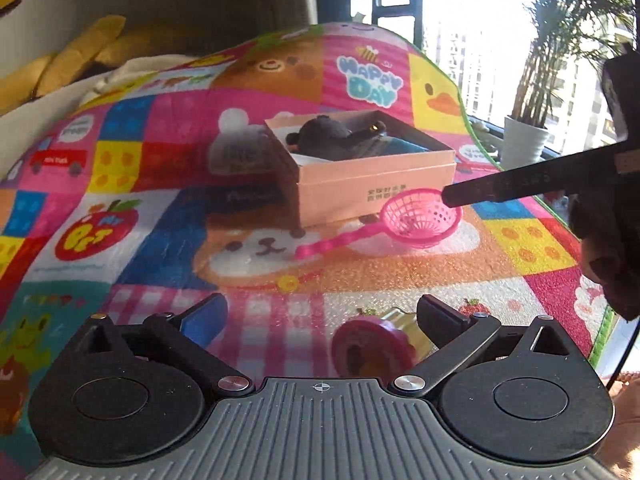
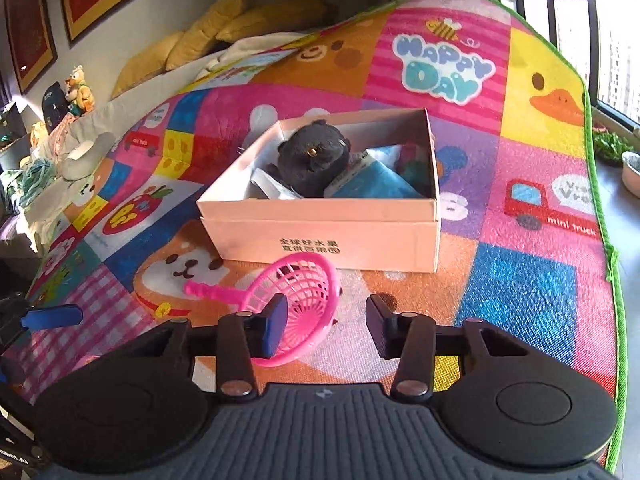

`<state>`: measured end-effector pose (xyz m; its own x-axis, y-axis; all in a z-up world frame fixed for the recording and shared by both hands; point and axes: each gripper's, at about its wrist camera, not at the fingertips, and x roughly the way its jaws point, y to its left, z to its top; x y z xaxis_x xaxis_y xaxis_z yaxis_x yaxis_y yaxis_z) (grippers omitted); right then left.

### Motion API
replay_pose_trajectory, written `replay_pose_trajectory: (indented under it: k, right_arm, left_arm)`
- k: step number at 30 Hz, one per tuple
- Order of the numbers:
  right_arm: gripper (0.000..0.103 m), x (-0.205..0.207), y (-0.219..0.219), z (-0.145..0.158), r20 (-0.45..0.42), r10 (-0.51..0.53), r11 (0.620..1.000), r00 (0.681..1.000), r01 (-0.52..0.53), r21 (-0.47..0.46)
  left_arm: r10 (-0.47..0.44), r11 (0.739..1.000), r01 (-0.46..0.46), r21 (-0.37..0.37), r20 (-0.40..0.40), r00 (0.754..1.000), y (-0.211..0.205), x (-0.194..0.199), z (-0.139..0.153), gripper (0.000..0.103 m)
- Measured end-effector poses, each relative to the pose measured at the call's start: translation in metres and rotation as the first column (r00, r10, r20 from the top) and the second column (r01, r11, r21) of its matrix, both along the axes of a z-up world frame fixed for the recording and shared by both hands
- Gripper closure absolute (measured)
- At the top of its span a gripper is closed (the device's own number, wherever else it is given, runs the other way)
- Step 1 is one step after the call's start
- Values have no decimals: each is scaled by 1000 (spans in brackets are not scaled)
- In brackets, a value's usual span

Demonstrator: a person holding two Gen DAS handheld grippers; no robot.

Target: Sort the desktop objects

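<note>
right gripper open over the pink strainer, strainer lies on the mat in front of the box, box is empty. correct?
Not quite: the box is not empty. The right wrist view shows a black plush toy and blue packets inside. The rest holds: right gripper open, pink strainer on the mat before the box.

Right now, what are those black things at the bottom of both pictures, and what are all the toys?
Those black things are grippers, like big tweezers with two fingers. A person holds one in each hand, and each carries a camera looking forward.

One picture comes from the left gripper. It is open and holds nothing. A pink round toy lies between its fingers.

The other comes from the right gripper. It is open too, reaching around the bowl of a pink toy strainer without squeezing it yet.

Everything lies on a colourful play mat. Behind the strainer stands a pink box holding a dark plush toy and other things.
</note>
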<state>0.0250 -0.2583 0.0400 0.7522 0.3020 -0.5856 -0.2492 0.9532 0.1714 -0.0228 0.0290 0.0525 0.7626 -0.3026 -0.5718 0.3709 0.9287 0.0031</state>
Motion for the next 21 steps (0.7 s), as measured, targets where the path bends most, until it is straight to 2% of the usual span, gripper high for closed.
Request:
replay_pose_trajectory:
  k: [4, 5, 6, 7, 9, 11, 13, 14, 15, 21]
  right_arm:
    - [56, -29, 17, 23, 53, 144, 989, 988, -143, -30]
    - [49, -37, 24, 27, 52, 198, 980, 979, -197, -36]
    - [37, -46, 35, 31, 51, 259, 966, 965, -258, -34]
    - [33, -54, 44, 32, 46, 308, 951, 950, -307, -25]
    - [31, -63, 64, 30, 20, 389, 921, 921, -389, -19]
    - [31, -66, 81, 22, -11, 436, 899, 900, -437, -33]
    - [41, -69, 95, 11, -44, 451, 887, 891, -454, -83]
    - [57, -68, 97, 8, -61, 454, 884, 889, -457, -96]
    - [64, -66, 95, 4, -85, 449, 885, 890, -456, -93]
    - [64, -52, 51, -1, -117, 339, 939, 933, -344, -19]
  left_arm:
    - [111, 990, -108, -90, 33, 993, 27, -5, 19, 0]
    - [154, 982, -148, -121, 43, 987, 35, -4, 24, 0]
    - [197, 971, -188, -148, 48, 979, 42, -3, 29, 0]
    - [241, 957, -229, -175, 50, 969, 48, -1, 33, 0]
    - [309, 929, -291, -228, 46, 950, 58, 1, 38, 0]
    - [329, 913, -304, -270, 50, 943, 63, -2, 41, 0]
    - [319, 915, -290, -280, 65, 945, 62, -5, 41, 0]
    - [311, 920, -281, -273, 73, 948, 61, -7, 41, 0]
    - [301, 927, -271, -261, 82, 950, 59, -8, 40, 0]
    - [225, 950, -192, -245, 116, 967, 45, -8, 30, 0]
